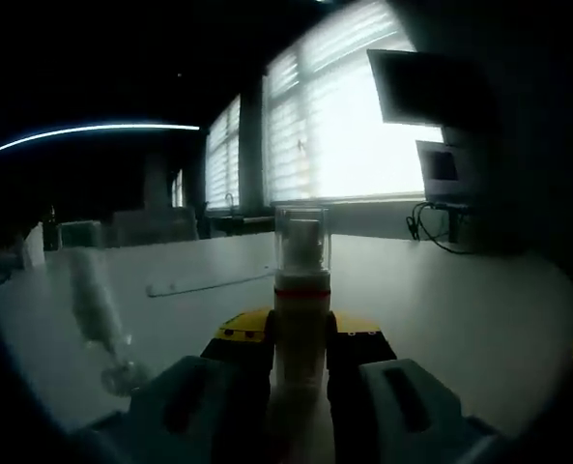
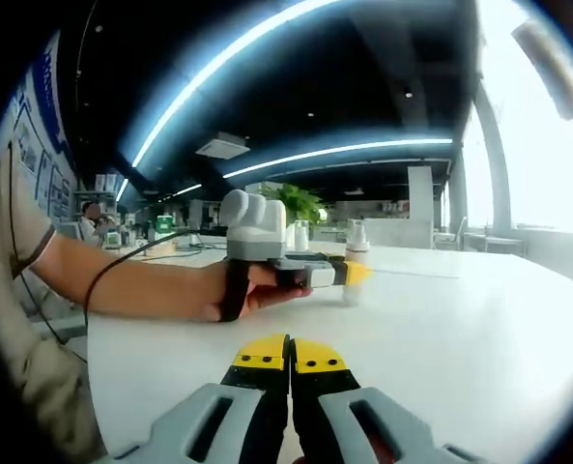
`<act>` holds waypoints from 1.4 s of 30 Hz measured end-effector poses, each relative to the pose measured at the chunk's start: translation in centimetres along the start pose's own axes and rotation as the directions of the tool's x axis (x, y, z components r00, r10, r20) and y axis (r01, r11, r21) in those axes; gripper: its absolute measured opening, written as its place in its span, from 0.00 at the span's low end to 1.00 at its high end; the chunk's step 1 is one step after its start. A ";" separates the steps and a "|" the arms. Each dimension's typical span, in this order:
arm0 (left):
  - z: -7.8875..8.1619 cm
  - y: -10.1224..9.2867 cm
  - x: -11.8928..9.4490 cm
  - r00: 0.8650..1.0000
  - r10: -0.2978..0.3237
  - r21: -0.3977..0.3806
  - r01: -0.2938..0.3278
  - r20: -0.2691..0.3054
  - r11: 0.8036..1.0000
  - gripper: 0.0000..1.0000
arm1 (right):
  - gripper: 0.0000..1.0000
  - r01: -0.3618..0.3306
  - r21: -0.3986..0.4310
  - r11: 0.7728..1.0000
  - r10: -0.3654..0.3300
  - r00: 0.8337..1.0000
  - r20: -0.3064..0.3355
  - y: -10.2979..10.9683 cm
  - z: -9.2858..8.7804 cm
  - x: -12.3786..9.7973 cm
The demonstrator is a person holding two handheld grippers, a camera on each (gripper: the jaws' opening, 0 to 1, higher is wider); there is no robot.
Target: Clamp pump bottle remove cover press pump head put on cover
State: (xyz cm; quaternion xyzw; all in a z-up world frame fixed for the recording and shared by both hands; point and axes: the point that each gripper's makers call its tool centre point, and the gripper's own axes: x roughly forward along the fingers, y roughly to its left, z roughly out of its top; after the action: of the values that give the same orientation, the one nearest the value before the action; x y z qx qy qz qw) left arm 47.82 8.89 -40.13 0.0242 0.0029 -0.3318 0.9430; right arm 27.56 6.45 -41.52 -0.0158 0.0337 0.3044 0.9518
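The pump bottle (image 1: 300, 333) stood upright on the white table, its pale body clamped between the left gripper's (image 1: 300, 362) two jaws. A red band ringed its neck below the cover (image 1: 301, 240), a clear cylindrical cap that sat on top with the white pump head visible through it. In the right gripper view the same bottle (image 2: 357, 253) showed small and far off, upright, at the tip of the left gripper.
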 end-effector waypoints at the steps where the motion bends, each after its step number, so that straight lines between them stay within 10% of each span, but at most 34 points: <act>1: 0.0 -0.1 0.0 1.000 -0.001 -0.004 0.001 0.001 1.000 0.12 | 0.00 0.000 0.000 1.000 0.000 1.000 -0.001 0.0 0.0 0.0; 21: 0.4 -0.1 -1.7 1.000 -0.010 -0.015 0.010 0.013 1.000 0.20 | 0.00 -0.002 0.000 1.000 0.002 1.000 -0.001 0.1 0.0 0.0; 42: 2.1 -0.3 -8.3 0.999 -0.044 -0.031 0.045 0.003 0.999 0.18 | 0.00 0.003 -0.011 1.000 -0.003 1.000 -0.004 0.0 -0.1 0.0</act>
State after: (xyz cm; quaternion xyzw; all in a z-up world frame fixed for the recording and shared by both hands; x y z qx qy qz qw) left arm 41.16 13.73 -37.86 0.0090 0.0075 -0.3526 0.9357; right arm 27.56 6.46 -41.58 -0.0219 0.0340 0.3031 0.9521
